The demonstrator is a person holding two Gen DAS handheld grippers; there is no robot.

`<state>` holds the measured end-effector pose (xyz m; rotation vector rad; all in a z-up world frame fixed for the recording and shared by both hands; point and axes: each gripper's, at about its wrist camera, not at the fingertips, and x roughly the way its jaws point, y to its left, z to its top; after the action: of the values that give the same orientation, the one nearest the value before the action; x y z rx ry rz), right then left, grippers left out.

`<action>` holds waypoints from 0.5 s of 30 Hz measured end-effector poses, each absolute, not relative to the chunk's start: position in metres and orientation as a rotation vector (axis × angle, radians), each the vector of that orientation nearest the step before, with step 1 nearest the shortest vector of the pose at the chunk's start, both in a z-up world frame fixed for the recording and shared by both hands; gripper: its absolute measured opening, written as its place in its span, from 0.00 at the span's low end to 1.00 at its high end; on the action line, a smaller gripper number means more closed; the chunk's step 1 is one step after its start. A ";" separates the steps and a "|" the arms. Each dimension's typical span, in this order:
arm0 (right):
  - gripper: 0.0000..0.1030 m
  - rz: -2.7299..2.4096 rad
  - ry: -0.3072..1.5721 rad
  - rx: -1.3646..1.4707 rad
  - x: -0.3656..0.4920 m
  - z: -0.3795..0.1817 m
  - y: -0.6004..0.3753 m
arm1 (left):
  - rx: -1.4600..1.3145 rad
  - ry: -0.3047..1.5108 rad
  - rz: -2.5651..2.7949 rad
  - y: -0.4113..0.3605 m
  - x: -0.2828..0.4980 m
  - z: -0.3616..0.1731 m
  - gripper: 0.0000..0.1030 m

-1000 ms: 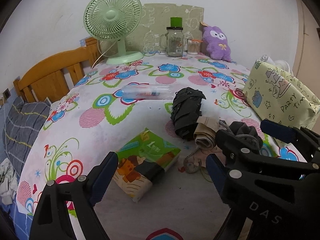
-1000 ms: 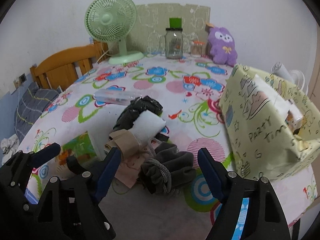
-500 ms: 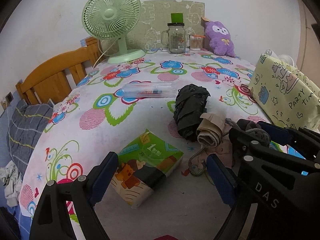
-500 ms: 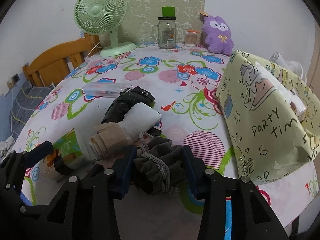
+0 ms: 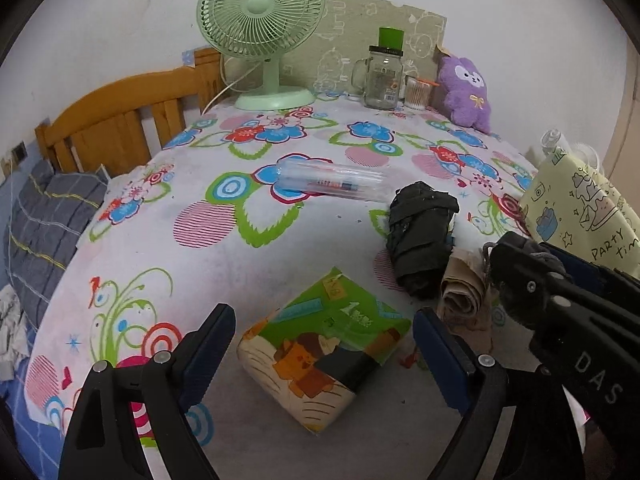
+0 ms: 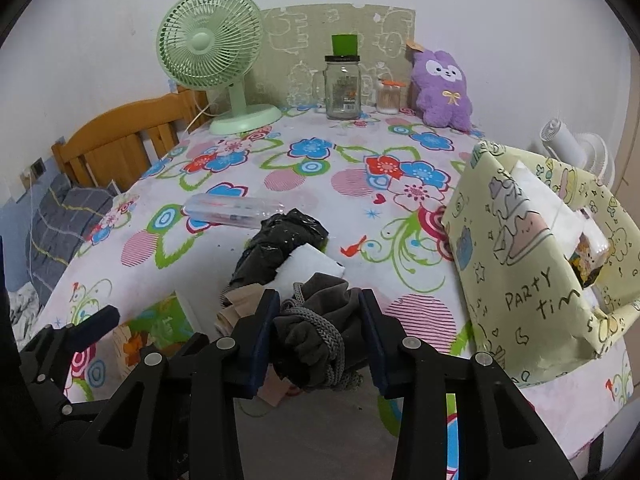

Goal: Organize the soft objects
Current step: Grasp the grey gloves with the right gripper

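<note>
Right gripper: jaws closing, pads pressing the grey drawstring pouch
Left gripper: released, tissue pack between its jaws
Setting: floral tablecloth

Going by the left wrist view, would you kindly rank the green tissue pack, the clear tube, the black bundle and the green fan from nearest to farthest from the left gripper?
1. Green tissue pack: lies between the fingers of the open left gripper.
2. Black bundle: beyond the pack, to the right.
3. Clear tube: mid-table, lying crosswise.
4. Green fan: at the far edge, by the wall.
</note>
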<state>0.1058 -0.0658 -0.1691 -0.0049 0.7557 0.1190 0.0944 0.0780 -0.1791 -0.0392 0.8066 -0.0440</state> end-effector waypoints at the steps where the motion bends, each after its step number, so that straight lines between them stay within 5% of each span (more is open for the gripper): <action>1: 0.42 0.118 0.757 -0.008 0.107 -0.170 -0.064 | -0.034 0.807 -0.053 0.077 0.095 -0.181 0.89; 15: 0.41 0.108 0.784 -0.022 0.112 -0.179 -0.058 | -0.062 0.833 -0.066 0.078 0.104 -0.187 0.81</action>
<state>0.1125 -0.0576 -0.1789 -0.0217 0.7839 0.1075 0.1036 0.0784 -0.1870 -0.0625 0.8326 -0.0657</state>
